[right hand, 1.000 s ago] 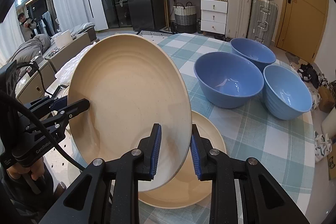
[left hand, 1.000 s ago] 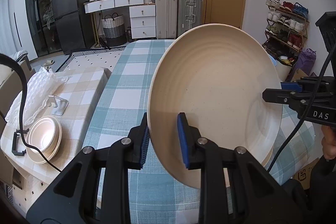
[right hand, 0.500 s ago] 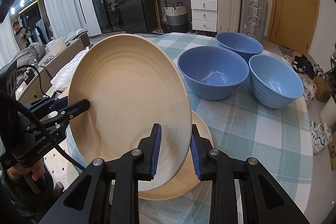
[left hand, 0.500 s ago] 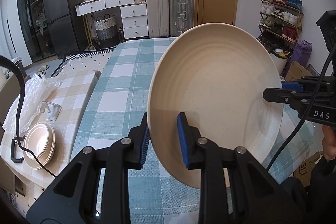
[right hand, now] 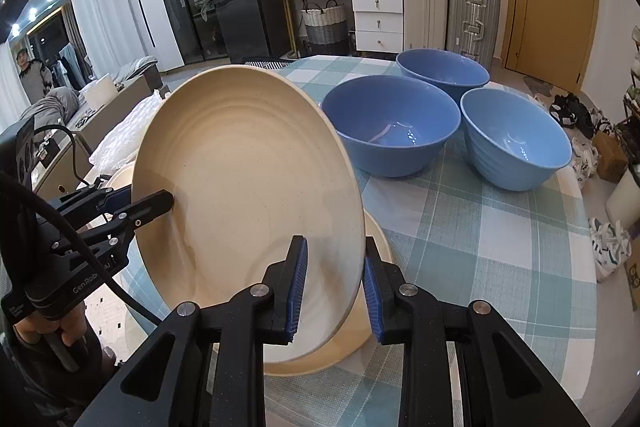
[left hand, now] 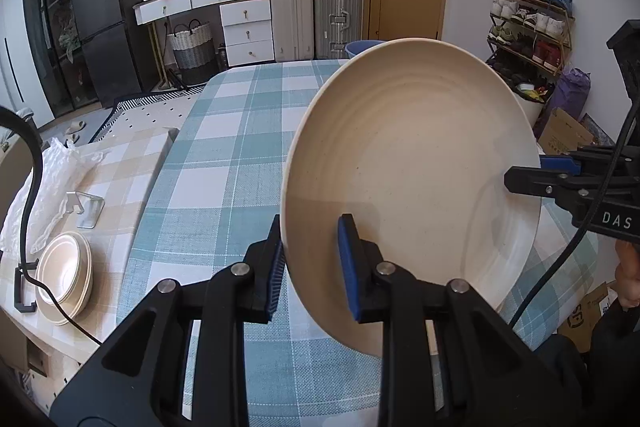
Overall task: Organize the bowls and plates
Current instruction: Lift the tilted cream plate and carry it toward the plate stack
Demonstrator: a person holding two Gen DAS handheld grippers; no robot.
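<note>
Above the teal-and-white checked tablecloth, I hold a large round cream plate tilted on edge, my left gripper and my right gripper each clamped on opposite sides of its rim. Beneath it lies a second cream plate. Three blue bowls cluster just beyond.

Checked table: blue bowls, plate

Bright, even indoor light; sharp focus, strong fisheye bending, dark vignetted corners.
</note>
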